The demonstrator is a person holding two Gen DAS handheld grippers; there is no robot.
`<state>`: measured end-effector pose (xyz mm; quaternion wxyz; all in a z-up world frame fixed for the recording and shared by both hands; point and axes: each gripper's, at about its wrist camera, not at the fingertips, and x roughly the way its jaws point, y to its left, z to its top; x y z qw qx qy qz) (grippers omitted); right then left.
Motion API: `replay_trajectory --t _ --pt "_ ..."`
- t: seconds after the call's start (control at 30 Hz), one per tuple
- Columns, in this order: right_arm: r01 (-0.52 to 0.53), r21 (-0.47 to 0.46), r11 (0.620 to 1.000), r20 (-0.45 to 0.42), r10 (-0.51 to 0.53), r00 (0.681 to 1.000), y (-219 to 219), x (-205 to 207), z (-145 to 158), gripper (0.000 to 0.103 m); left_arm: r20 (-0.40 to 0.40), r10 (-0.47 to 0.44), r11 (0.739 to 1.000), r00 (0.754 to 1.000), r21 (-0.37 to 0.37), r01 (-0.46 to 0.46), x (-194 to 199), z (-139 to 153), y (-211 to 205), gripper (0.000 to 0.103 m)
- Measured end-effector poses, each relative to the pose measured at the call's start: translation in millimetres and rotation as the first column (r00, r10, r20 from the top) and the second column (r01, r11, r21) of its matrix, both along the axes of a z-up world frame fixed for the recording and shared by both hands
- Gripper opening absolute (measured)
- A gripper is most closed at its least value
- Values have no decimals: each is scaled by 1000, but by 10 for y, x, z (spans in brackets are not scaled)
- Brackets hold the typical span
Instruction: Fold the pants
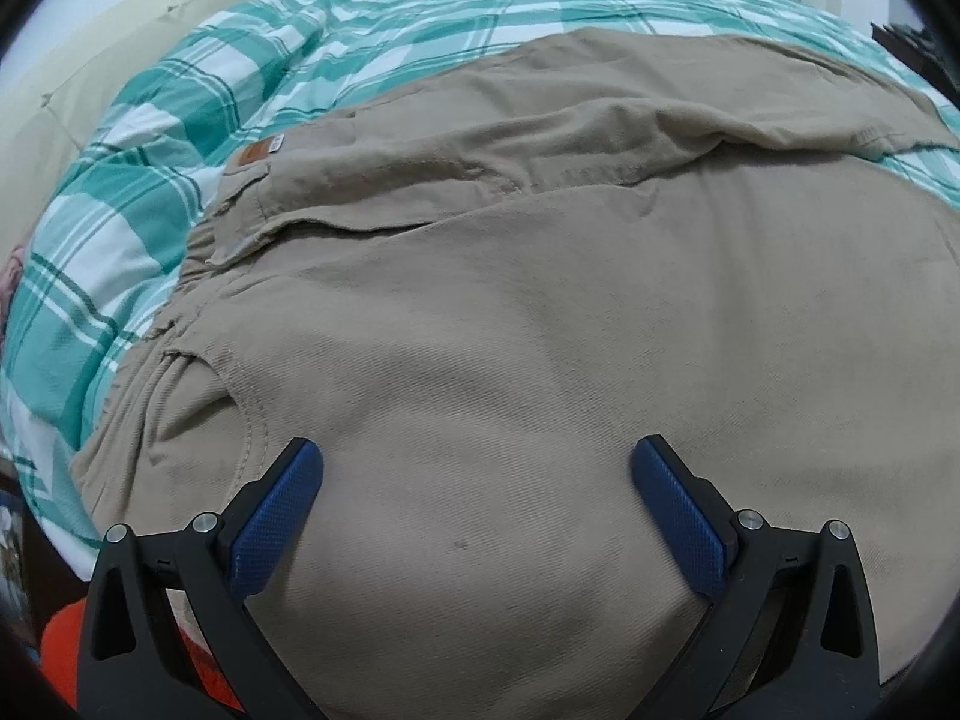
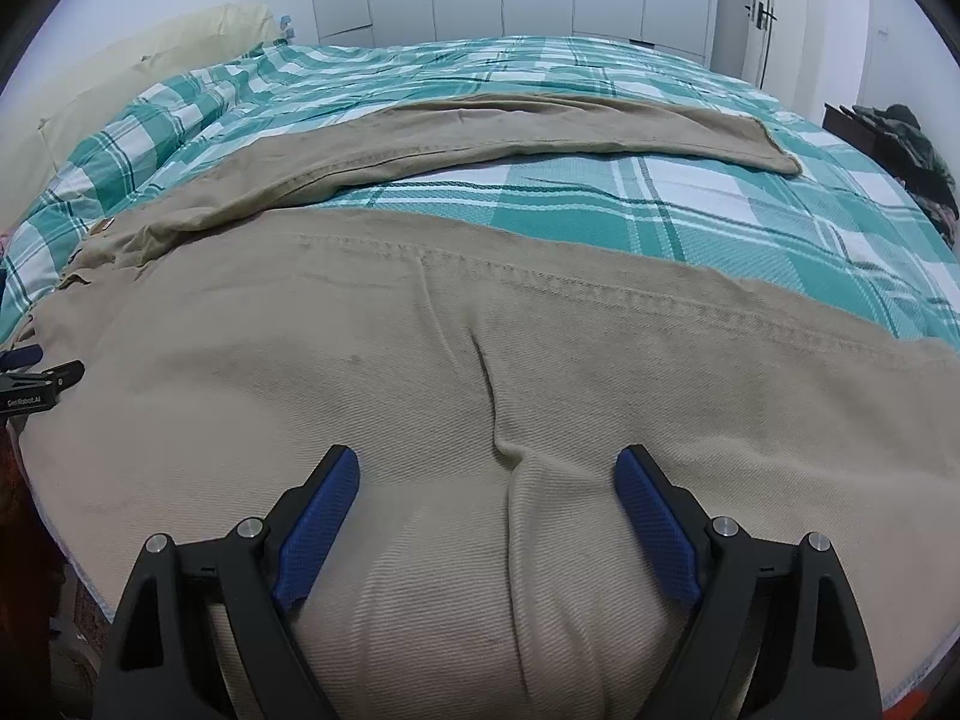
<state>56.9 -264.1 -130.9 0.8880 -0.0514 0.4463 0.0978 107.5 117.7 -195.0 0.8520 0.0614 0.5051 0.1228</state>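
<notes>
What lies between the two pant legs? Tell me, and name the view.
Bare plaid blanket separates the near leg from the far leg; the right wrist view shows it.

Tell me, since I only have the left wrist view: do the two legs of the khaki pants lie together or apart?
Observer: Apart. The right wrist view shows the far leg angled away from the near leg, with the plaid bedspread showing between them.
Operator: Is the right gripper holding fabric?
Observer: No. The right gripper is open over the near leg, nothing between its fingers.
Operator: Any wrinkle there?
Observer: Yes, a crease runs down the fabric toward the gap between those fingers.
</notes>
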Motion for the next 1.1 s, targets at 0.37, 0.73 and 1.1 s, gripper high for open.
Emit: replay_trajectory --t 0.37,0.73,1.1 --pt "486 5 874 81 -485 871 -1473 -196 412 96 1 3 1000 1000 6 -3 -18 6 -5 102" --pt "99 -69 993 -75 -104 992 -748 -44 116 101 -6 -9 1000 1000 -1 9 -24 9 3 102" --pt "119 -19 993 58 -118 991 -861 -160 386 101 -3 -9 1000 1000 7 9 -27 5 -10 102"
